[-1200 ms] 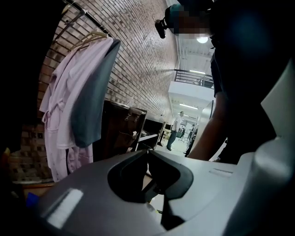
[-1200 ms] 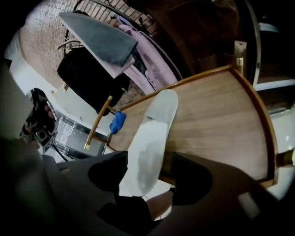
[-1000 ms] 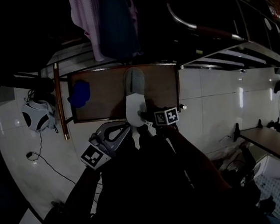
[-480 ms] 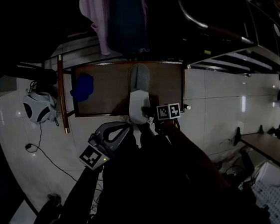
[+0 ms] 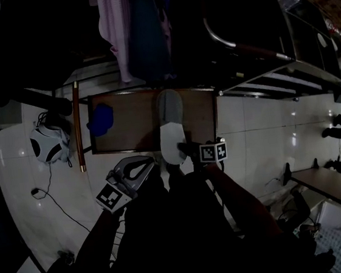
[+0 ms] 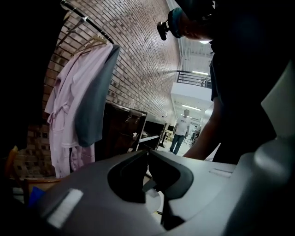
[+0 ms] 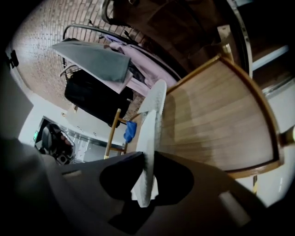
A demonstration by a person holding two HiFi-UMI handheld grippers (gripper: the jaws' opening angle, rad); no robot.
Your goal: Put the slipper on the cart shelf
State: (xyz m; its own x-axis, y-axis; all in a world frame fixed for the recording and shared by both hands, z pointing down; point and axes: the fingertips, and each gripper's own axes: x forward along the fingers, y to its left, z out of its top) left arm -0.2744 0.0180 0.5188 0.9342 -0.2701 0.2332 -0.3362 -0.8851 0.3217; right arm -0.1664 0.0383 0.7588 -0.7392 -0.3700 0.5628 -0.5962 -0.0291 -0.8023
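Clamping on the heel end of the white-soled, grey-toed fabric slipper (image 5: 172,132), the right gripper (image 5: 186,153) has just been closing its jaws, and the sole sits pinched between them. The slipper reaches out over the brown wooden cart shelf (image 5: 130,131), heel at the near edge; whether its toe rests on the wood cannot be told. Left gripper (image 5: 149,163): jaws together, empty, held aside. Assessment: grip taken, placement incomplete. Outstanding: settle the slipper flat on the shelf and release.

No legible text, label, brand, number or sign in any view.
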